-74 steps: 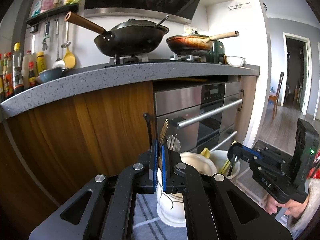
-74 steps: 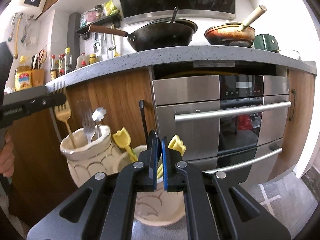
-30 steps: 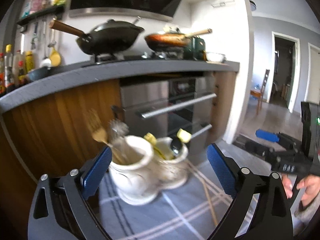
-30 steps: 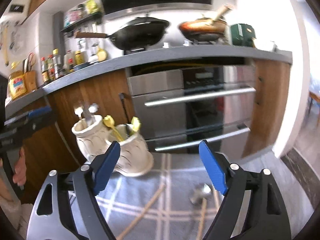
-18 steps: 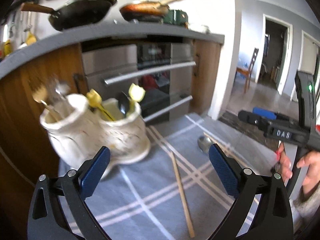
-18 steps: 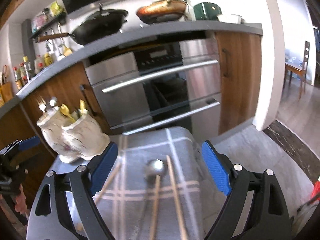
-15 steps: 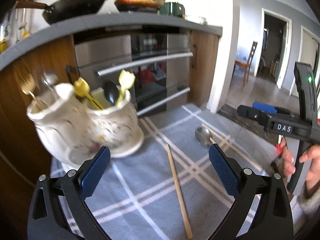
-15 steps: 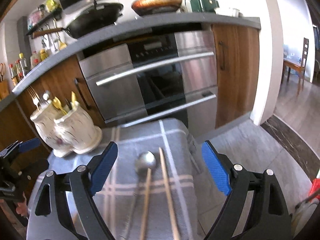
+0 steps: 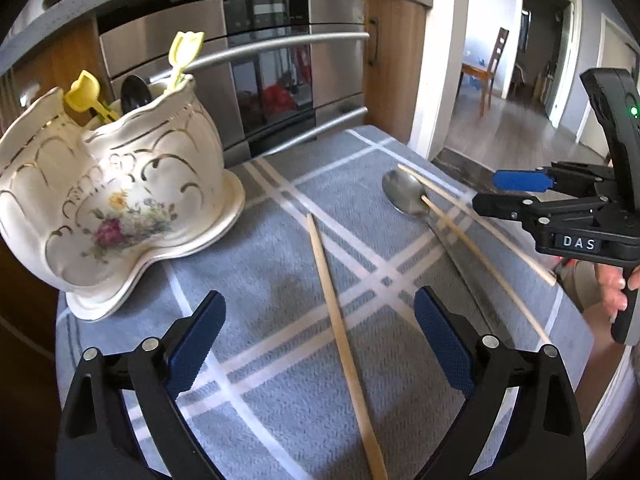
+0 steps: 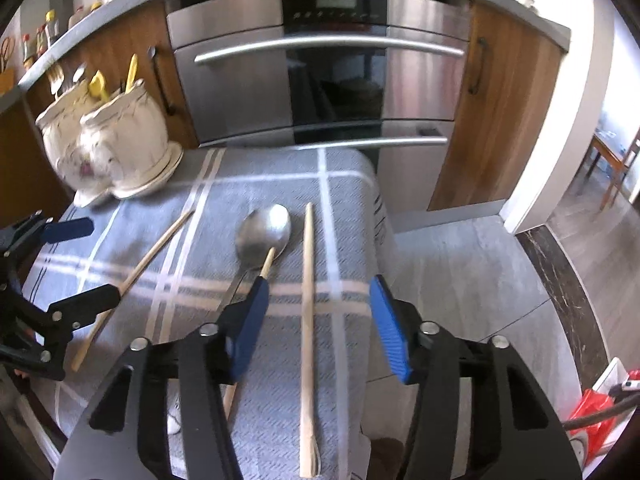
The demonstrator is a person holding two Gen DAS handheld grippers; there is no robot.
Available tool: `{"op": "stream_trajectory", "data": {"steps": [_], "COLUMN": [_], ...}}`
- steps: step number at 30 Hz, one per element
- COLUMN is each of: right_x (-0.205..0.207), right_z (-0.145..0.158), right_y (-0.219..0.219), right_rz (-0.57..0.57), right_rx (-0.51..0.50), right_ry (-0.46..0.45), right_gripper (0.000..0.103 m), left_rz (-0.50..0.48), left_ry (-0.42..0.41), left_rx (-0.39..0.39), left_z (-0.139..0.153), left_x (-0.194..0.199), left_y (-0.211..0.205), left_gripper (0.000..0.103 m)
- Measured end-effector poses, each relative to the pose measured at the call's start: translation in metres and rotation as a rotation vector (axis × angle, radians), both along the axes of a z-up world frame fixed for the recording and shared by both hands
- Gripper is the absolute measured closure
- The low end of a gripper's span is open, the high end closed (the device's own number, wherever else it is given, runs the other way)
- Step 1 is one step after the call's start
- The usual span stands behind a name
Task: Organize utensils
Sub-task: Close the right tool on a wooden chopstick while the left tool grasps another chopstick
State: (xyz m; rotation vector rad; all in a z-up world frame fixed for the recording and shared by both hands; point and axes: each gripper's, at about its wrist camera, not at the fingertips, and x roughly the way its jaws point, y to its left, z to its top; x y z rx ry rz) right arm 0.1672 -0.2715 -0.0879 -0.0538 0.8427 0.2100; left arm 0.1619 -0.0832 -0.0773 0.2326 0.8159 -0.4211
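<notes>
Three wooden chopsticks and a metal spoon (image 10: 264,234) lie on a grey checked cloth (image 10: 200,248). My left gripper (image 9: 318,344) is open above one chopstick (image 9: 340,320), which runs between its pads. My right gripper (image 10: 316,324) is open above another chopstick (image 10: 307,280); the third chopstick (image 10: 267,260) rests across the spoon beside its left pad. A white floral ceramic holder (image 9: 108,200) with yellow-handled utensils and a black spoon stands at the cloth's far left; it also shows in the right wrist view (image 10: 108,144). The right gripper also shows in the left wrist view (image 9: 520,190).
A steel oven front (image 10: 320,80) with bar handles and wooden cabinets stand behind the cloth-covered table. The table's right edge drops to a tiled floor (image 10: 460,280). A doorway with a chair (image 9: 492,72) lies to the right.
Both grippers, shut over the holder 2.5 s ago, opened and pulled back from it. They have now tilted down over the chopsticks and spoon on the cloth.
</notes>
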Motion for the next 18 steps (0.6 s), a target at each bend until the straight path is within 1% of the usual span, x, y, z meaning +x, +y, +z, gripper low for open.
{"op": "stream_trajectory", "data": {"steps": [2,3,4,6,8,9,14,16,18], "right_x": [-0.002,-0.002,-0.004,-0.005,-0.006,-0.006,-0.008,-0.008,-0.007], "right_z": [-0.002,-0.003,-0.004,-0.007,-0.008,-0.008,-0.013,-0.015,-0.015], "right_y": [0.002,0.004,0.005,0.007,0.009,0.009,0.012,0.012,0.011], "right_rz": [0.014,0.018,0.025,0.037,0.042,0.043,0.047,0.046,0.042], "right_rx": [-0.004,-0.008,-0.014,-0.028,-0.049,-0.055,-0.092,-0.107,-0.107], "right_ry": [0.015,0.021,0.026,0.037,0.043,0.044,0.054,0.057,0.061], "right_gripper": [0.062,0.064,0.065,0.068,0.071,0.072,0.073,0.074,0.075], "left_rz": [-0.012,-0.027,-0.037,-0.049,-0.058,-0.061,-0.078,-0.083,-0.087], "left_ry": [0.001,0.005,0.014,0.035,0.057,0.070,0.111,0.126,0.147], "left_rx": [0.018,0.027,0.034,0.042,0.045,0.047,0.054,0.062,0.073], "left_z": [-0.001,-0.002,-0.002,-0.005,-0.006,-0.006,-0.009,-0.011,-0.015], "left_x": [-0.002,-0.004,-0.005,-0.006,-0.008,-0.008,-0.012,-0.012,-0.011], "left_y": [-0.002,-0.004,-0.005,-0.007,-0.008,-0.009,-0.008,-0.009,-0.011], "left_gripper": [0.012,0.018,0.022,0.025,0.032,0.036,0.045,0.057,0.065]}}
